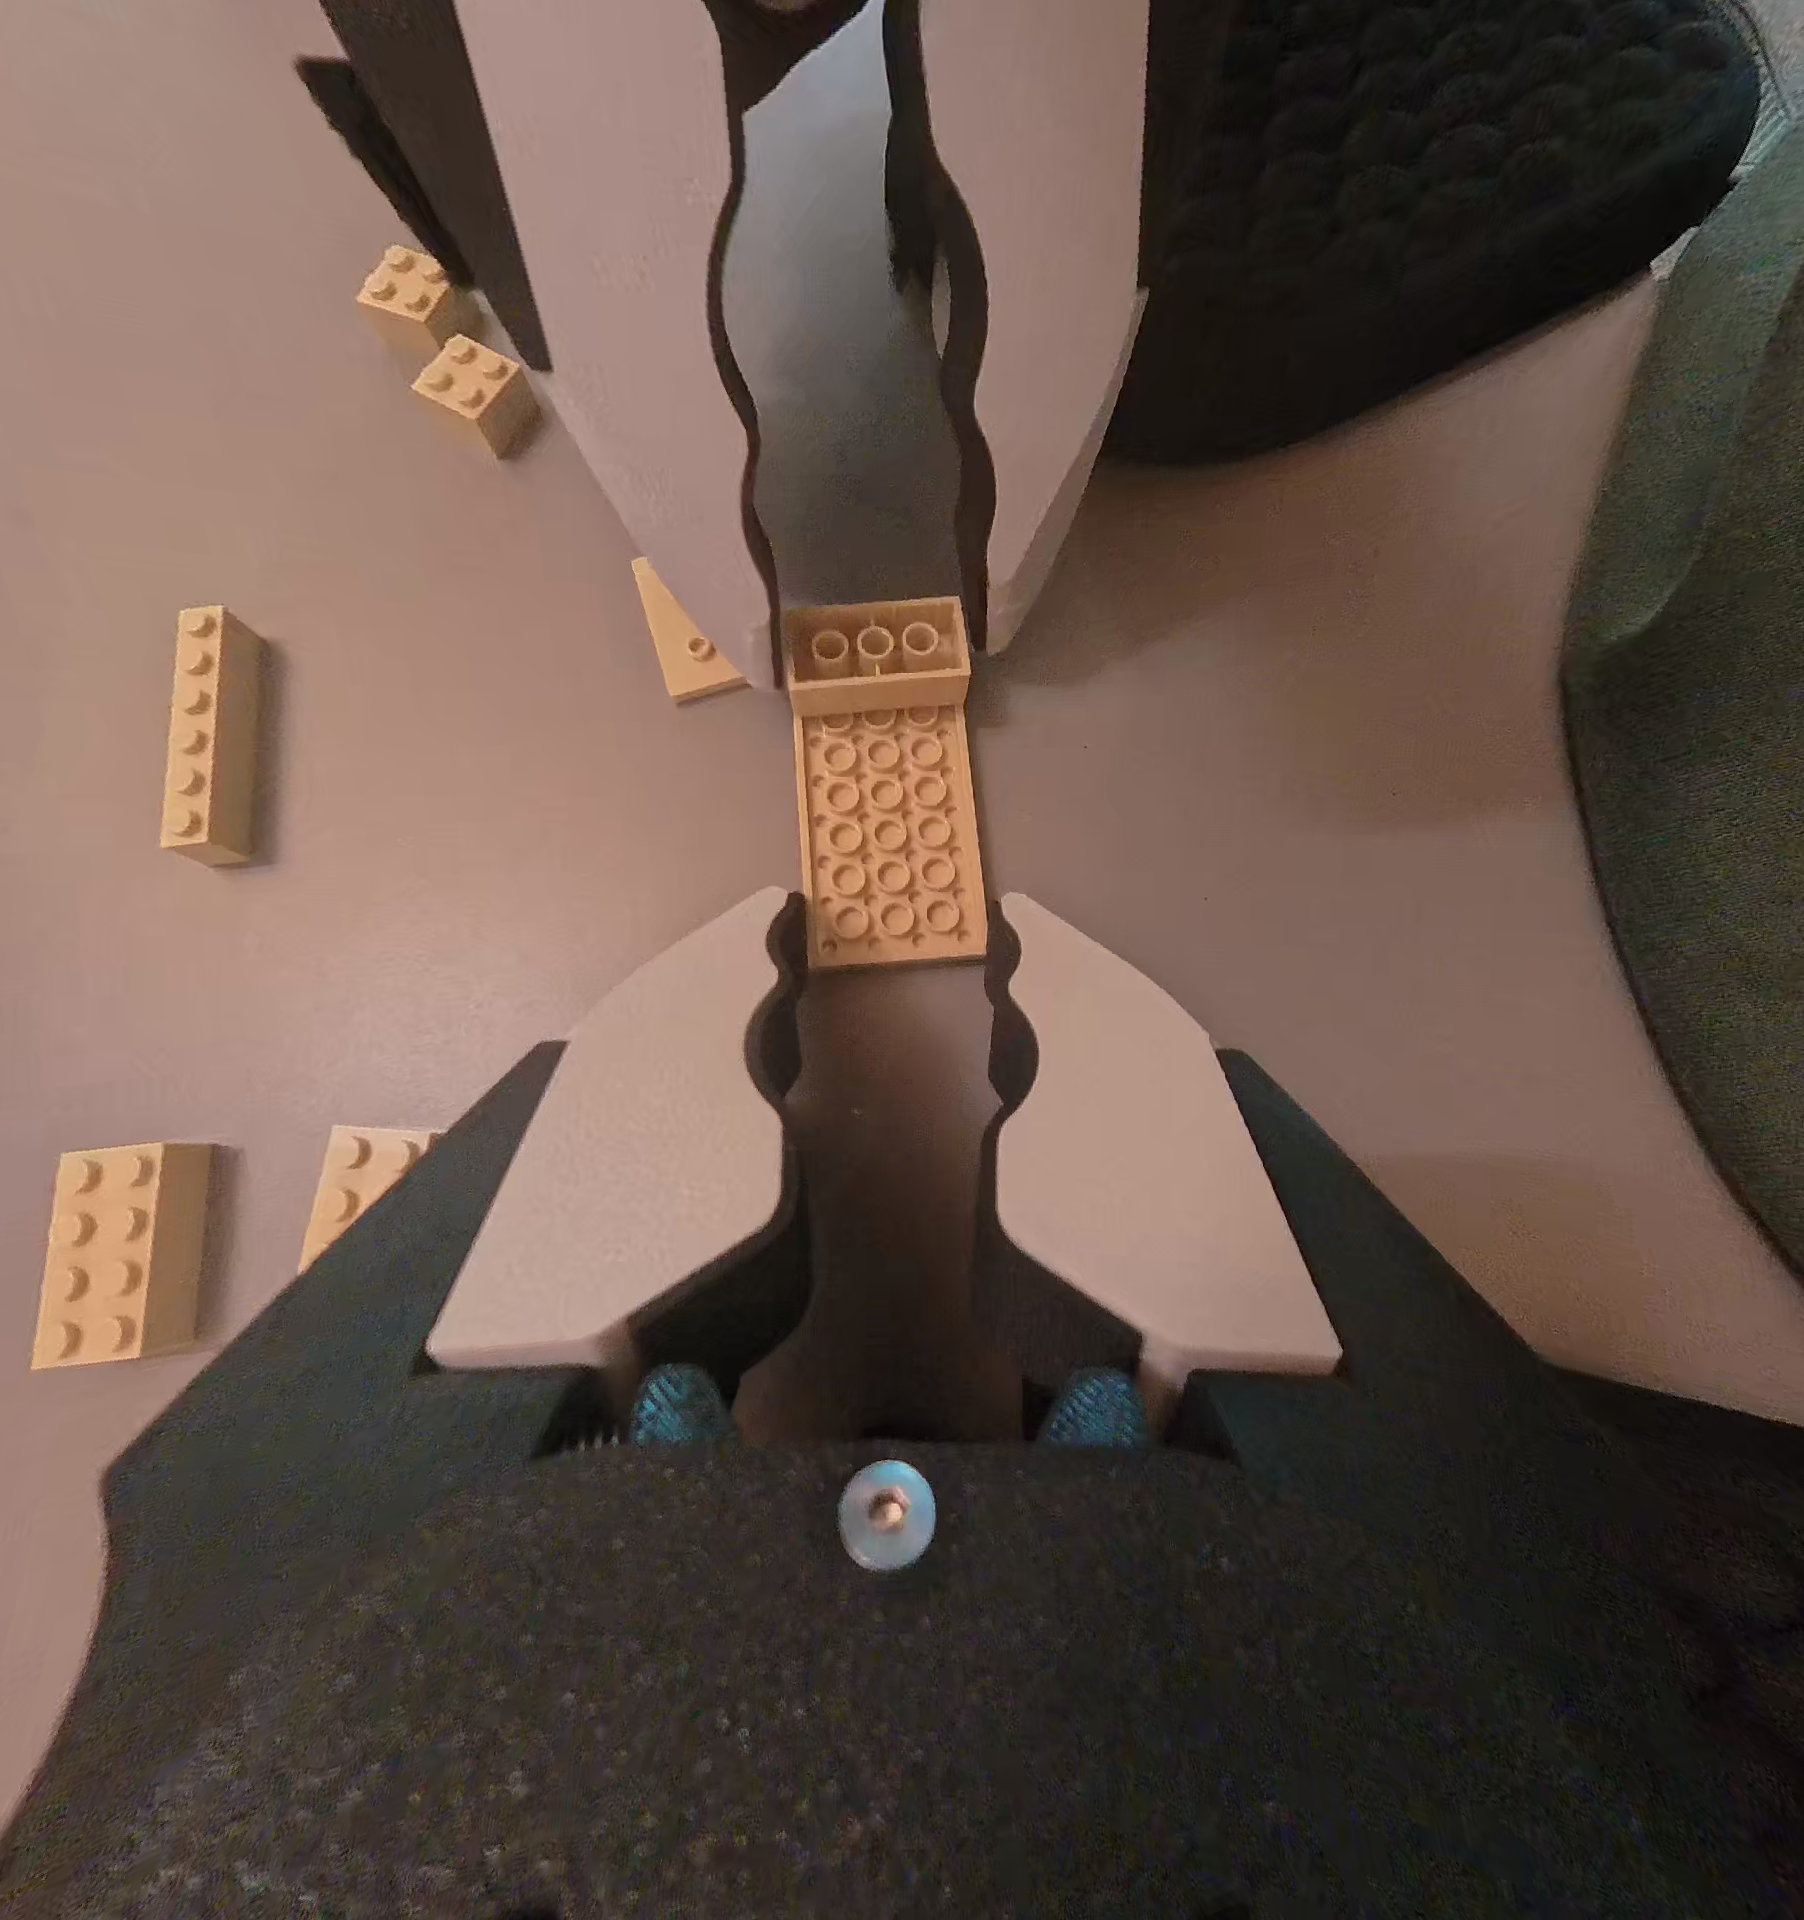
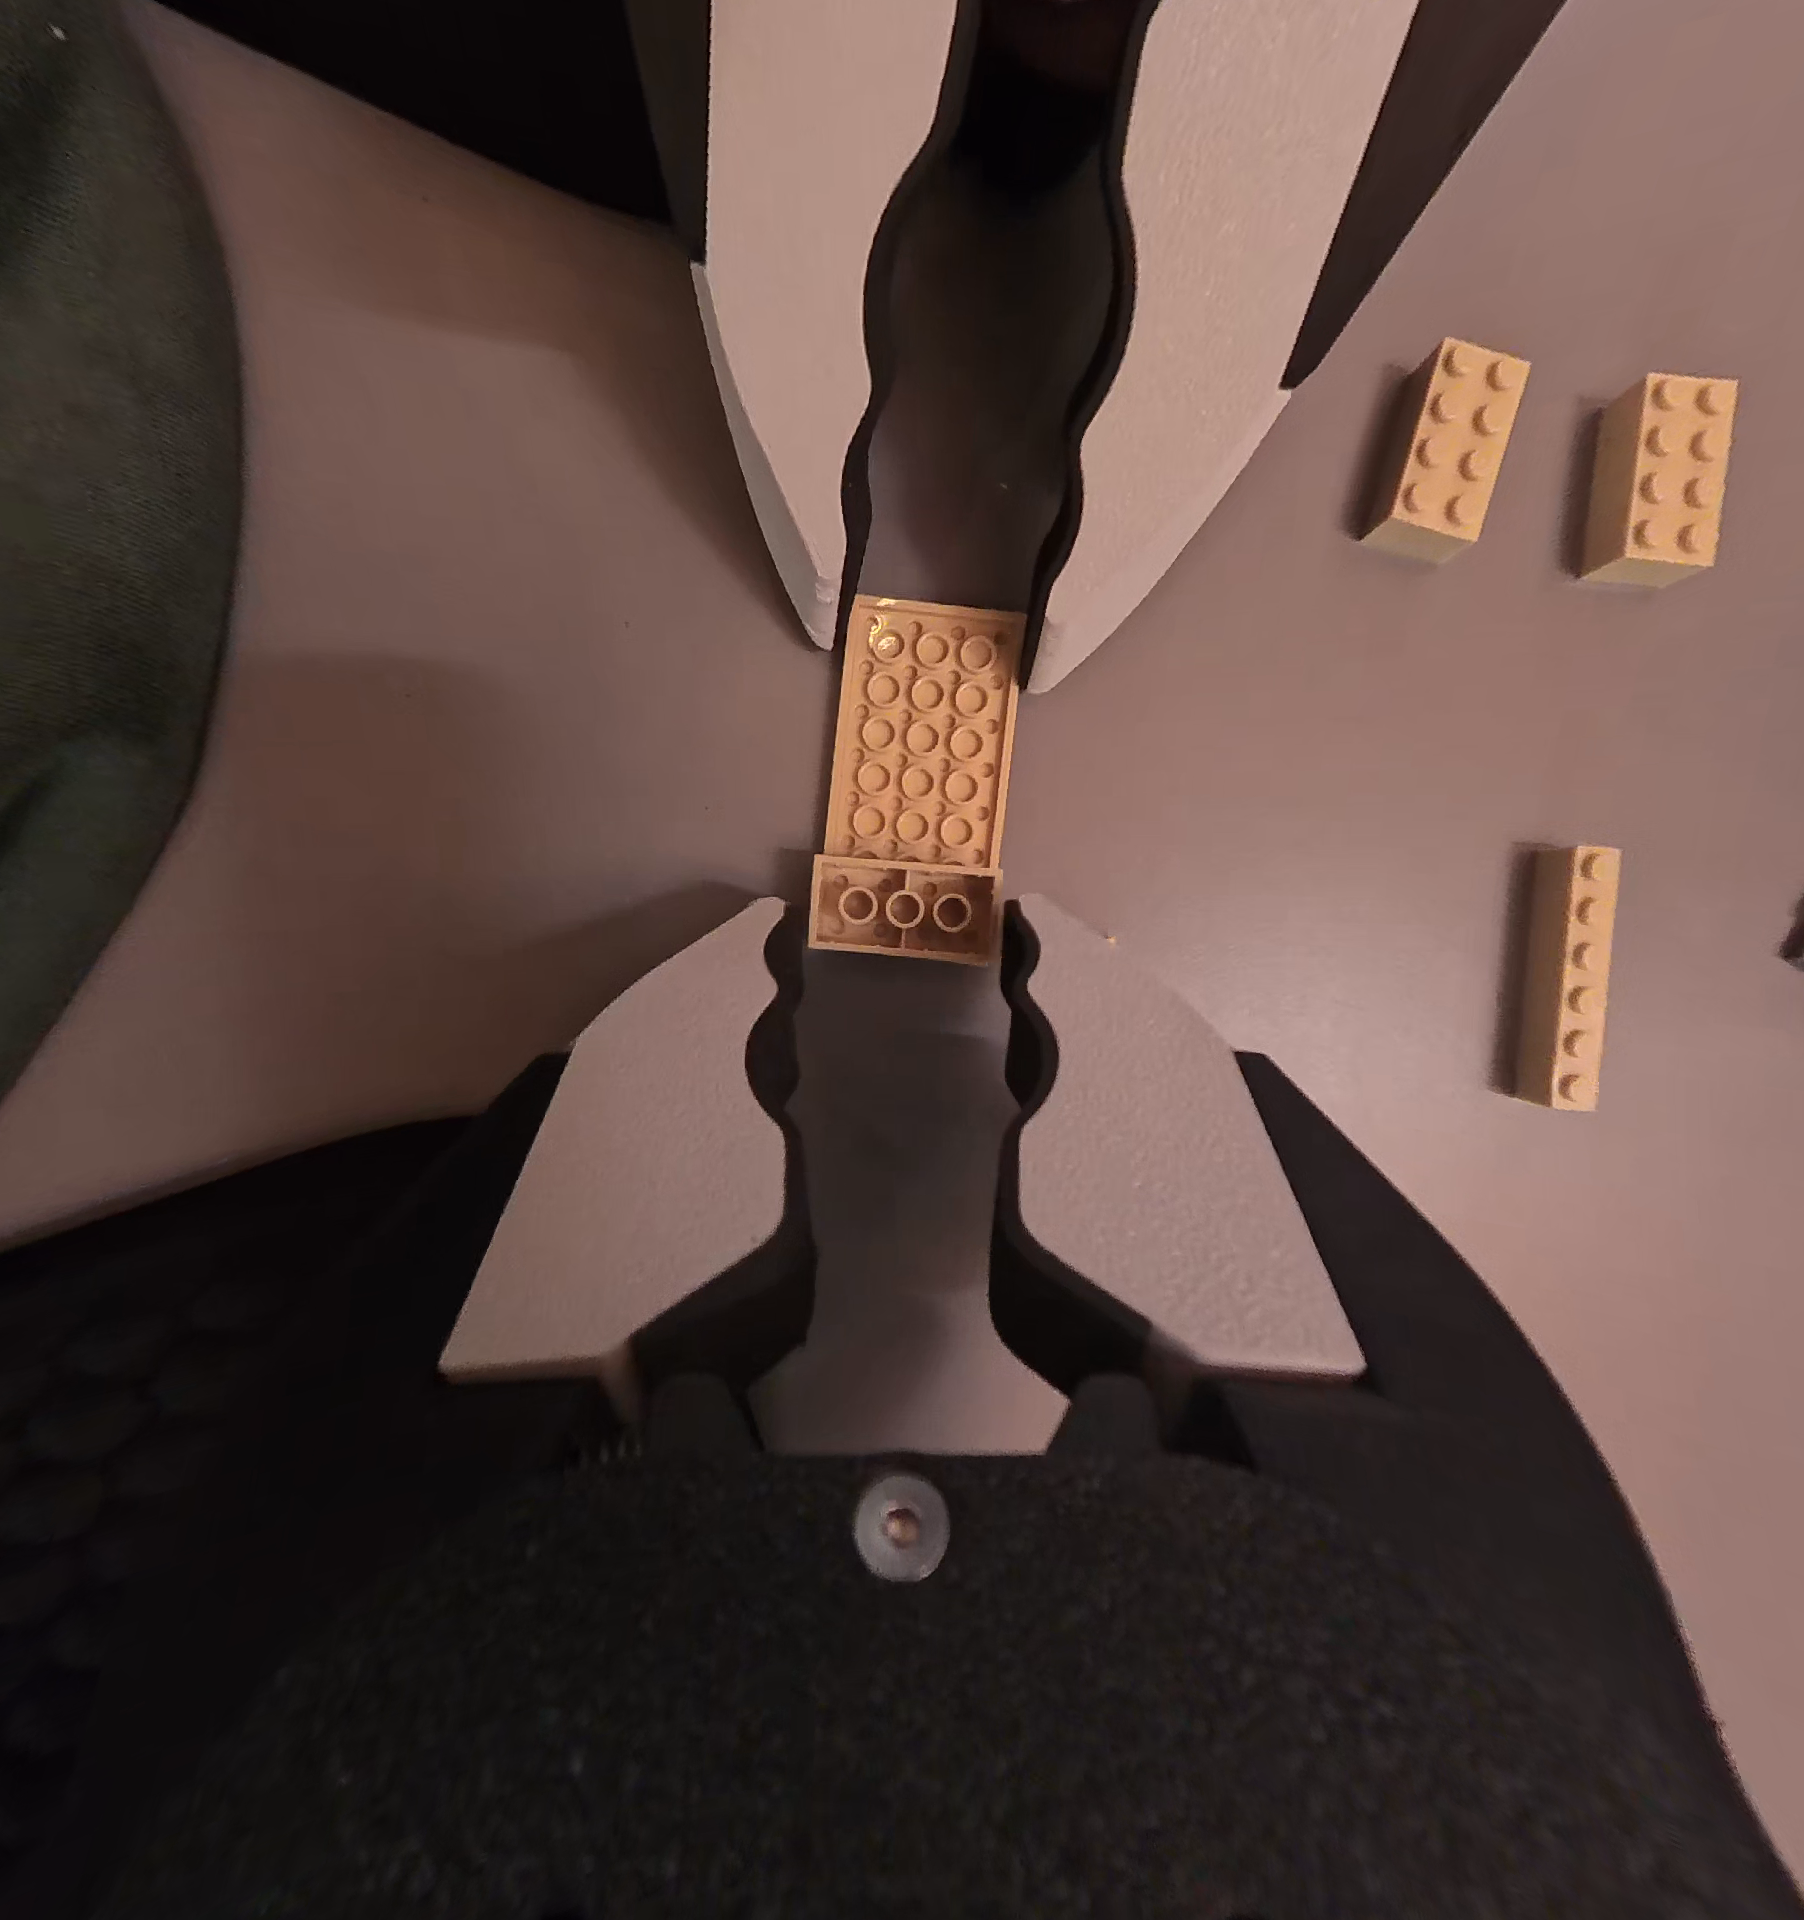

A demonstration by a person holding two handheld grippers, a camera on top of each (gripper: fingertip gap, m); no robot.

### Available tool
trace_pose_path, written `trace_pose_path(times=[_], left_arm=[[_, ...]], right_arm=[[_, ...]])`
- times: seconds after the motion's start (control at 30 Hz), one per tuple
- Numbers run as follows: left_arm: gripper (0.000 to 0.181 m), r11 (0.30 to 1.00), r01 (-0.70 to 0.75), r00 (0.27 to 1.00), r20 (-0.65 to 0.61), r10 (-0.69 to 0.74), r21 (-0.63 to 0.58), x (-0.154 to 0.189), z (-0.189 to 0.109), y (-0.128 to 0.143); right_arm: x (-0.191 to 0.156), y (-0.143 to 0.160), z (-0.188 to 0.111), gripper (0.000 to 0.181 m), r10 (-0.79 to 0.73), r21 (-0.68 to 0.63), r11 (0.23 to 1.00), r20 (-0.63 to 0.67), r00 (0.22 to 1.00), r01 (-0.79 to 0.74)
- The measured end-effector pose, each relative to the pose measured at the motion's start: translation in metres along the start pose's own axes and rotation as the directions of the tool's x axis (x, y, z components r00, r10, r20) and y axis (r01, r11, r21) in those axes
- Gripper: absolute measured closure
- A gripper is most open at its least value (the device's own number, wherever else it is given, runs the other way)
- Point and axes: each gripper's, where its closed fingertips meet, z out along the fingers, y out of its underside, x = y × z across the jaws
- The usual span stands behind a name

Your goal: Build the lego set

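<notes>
A tan plate [image 1: 893,842] is turned underside-up and held over the pale table [image 1: 410,935]. My left gripper [image 1: 893,914] is shut on its near end. My right gripper [image 1: 877,644] comes from the far side, shut on a tan 2x4 brick [image 1: 877,660], also underside-up, which sits against the plate's far end. In the right wrist view my right gripper [image 2: 903,914] grips the brick [image 2: 903,912], the plate [image 2: 924,727] runs away from it, and my left gripper [image 2: 929,634] holds the far end.
Loose tan bricks lie on the table: a long one [image 1: 207,732], 2x4 bricks [image 1: 119,1252] [image 2: 1443,452] [image 2: 1656,478], two small ones [image 1: 410,281] [image 1: 472,390] and a wedge plate [image 1: 685,644]. Green fabric [image 1: 1729,727] and a black textured object [image 1: 1397,208] border the table. Left tips to right tips: about 5 cm.
</notes>
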Motion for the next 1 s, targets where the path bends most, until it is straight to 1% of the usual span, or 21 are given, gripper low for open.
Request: trace_pose_path(times=[0.3,0.47,0.57,0.7,0.8,1.0], left_arm=[[0.149,1.0,0.001,1.0,0.001,-0.001,0.001,0.0,0.0,0.0],[0.149,1.0,0.005,1.0,-0.002,-0.005,0.011,0.0,0.0,-0.001],[0.149,1.0,0.014,1.0,-0.01,-0.014,0.022,0.0,-0.001,-0.002],[0.149,1.0,0.011,1.0,-0.013,-0.011,0.026,0.0,-0.001,-0.002],[0.149,1.0,0.009,1.0,-0.016,-0.008,0.028,0.0,-0.001,-0.003],[0.149,0.998,0.016,1.0,-0.016,-0.015,0.053,-0.001,-0.003,-0.006]], right_arm=[[0.0,-0.001,-0.005,0.141,0.027,0.018,0.999,0.002,1.0,-0.027],[0.002,-0.003,-0.014,0.138,0.137,0.101,0.985,0.018,0.99,-0.138],[0.004,-0.001,-0.021,0.138,0.227,0.168,0.959,0.036,0.973,-0.23],[0.005,0.007,-0.028,0.138,0.312,0.22,0.924,0.044,0.949,-0.314],[0.004,0.014,-0.031,0.138,0.342,0.234,0.911,0.034,0.939,-0.34],[0.004,0.018,-0.036,0.138,0.382,0.271,0.885,0.039,0.923,-0.378]])
